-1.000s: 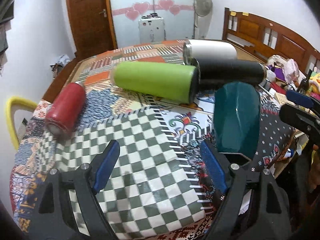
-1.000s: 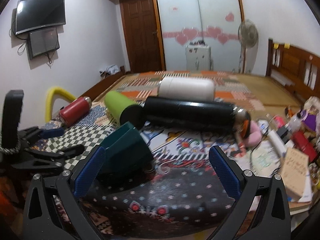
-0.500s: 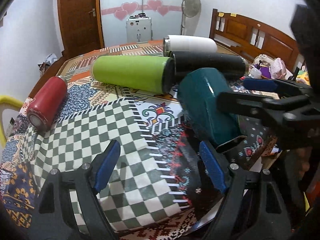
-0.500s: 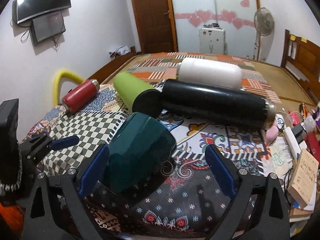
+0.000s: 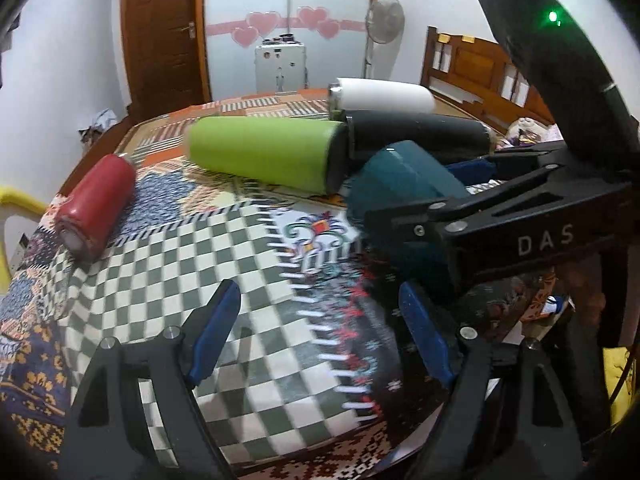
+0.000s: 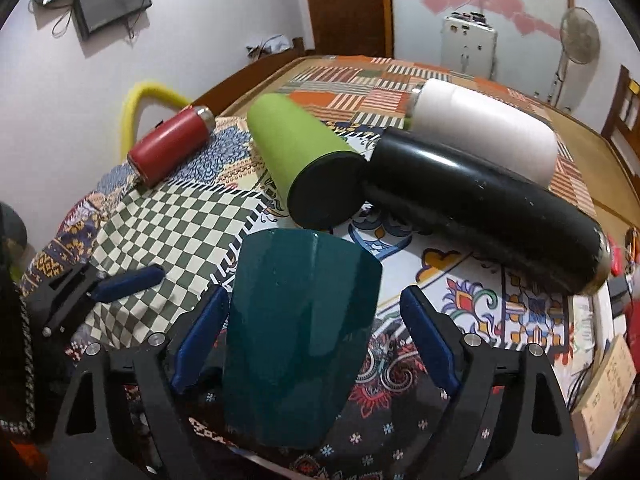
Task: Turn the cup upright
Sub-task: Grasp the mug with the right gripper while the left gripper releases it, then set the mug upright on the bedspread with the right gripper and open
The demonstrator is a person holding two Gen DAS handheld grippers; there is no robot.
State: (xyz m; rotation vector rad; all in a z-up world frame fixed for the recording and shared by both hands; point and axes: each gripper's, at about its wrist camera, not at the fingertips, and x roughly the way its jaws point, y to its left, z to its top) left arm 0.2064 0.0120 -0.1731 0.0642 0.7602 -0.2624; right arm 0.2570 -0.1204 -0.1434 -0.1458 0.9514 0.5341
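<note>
The glossy dark-teal faceted cup (image 6: 298, 340) lies on its side on the patchwork-cloth surface (image 6: 192, 220), between the blue-padded fingers of the right hand-held gripper (image 6: 312, 344). That gripper is spread wide, its left pad just beside the cup's wall and its right pad apart from it. The left hand-held gripper (image 5: 320, 336) is spread too, holding nothing, above the green-checked patch. Just behind the cup lie a lime-green flask (image 6: 304, 160), a long black flask (image 6: 480, 208), a white flask (image 6: 488, 128) and, well apart, a red flask (image 6: 172, 148).
</note>
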